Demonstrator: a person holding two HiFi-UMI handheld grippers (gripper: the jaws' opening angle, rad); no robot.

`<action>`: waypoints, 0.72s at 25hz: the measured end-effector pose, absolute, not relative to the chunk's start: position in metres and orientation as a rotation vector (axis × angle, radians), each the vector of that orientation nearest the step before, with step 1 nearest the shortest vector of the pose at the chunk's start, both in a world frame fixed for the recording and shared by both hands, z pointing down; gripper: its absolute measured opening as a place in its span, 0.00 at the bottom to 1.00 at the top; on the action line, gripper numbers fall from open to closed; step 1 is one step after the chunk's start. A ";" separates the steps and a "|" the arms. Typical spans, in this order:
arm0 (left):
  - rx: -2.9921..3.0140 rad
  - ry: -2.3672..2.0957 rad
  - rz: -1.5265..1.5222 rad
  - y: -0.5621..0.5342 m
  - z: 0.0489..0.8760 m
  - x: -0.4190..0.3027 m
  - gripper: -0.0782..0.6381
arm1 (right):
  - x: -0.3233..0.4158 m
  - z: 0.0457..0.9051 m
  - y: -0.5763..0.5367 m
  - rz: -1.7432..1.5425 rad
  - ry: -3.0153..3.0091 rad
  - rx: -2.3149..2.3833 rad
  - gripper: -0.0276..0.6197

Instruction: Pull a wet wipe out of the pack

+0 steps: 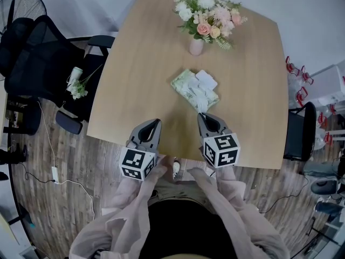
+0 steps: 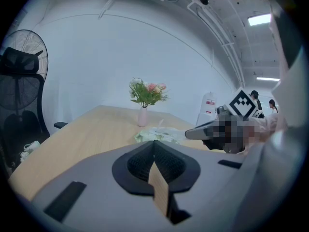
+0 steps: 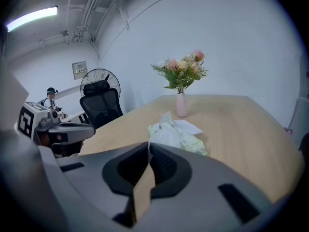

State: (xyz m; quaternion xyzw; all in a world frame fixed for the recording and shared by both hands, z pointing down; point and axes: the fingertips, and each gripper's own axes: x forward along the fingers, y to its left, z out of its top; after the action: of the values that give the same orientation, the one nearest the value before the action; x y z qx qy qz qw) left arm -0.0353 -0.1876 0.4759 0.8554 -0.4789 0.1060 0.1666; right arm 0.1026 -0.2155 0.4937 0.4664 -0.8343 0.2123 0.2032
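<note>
White sheet, thin and limp: that is the wet wipe (image 1: 201, 107), and a peak of it runs from the pale green pack (image 1: 186, 85) straight to the tip of my right claw (image 3: 147, 148). That claw is clenched, and as far as I can see its pads are pinching the near edge of the sheet. The pack lies flat in the middle of the wooden table (image 1: 135, 63), at about 12 o'clock from my right claw and 1 o'clock from my left. The vase of flowers (image 1: 197, 43) stands well beyond it, also toward 12.

My left claw (image 2: 154, 146) is closed too, but on nothing. It hovers at 9 o'clock of the right one, over the near edge of the table and apart from the pack.

I judge the wipe to be light, floppy and a little slick with moisture. It should stretch and cling to the next sheet rather than tear, provided the pinch bites well into the cloth and not just its hem. The pack itself looks soft and nearly weightless, so a pull could lift it along with the sheet. The spot to steady it is the flat end at 10 o'clock, clear of the opening. A flat white piece lies on the pack toward 1 o'clock; I cannot tell whether it is a flap or a loose sheet.
</note>
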 end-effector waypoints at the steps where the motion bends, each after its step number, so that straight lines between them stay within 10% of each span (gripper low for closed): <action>1: 2.436 -1.361 0.303 -0.187 0.476 -0.035 0.12 | 0.103 0.493 -0.215 0.593 -2.328 1.305 0.06; 18: 2.459 -1.345 0.293 -0.175 0.472 -0.034 0.12 | 0.108 0.491 -0.196 0.592 -2.312 1.338 0.06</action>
State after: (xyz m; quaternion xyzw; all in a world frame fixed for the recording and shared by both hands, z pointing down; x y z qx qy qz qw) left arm -0.0341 -0.1752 0.4724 0.8611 -0.4712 0.1025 0.1610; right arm 0.1079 -0.1960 0.4912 0.4790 -0.8277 0.2118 0.2014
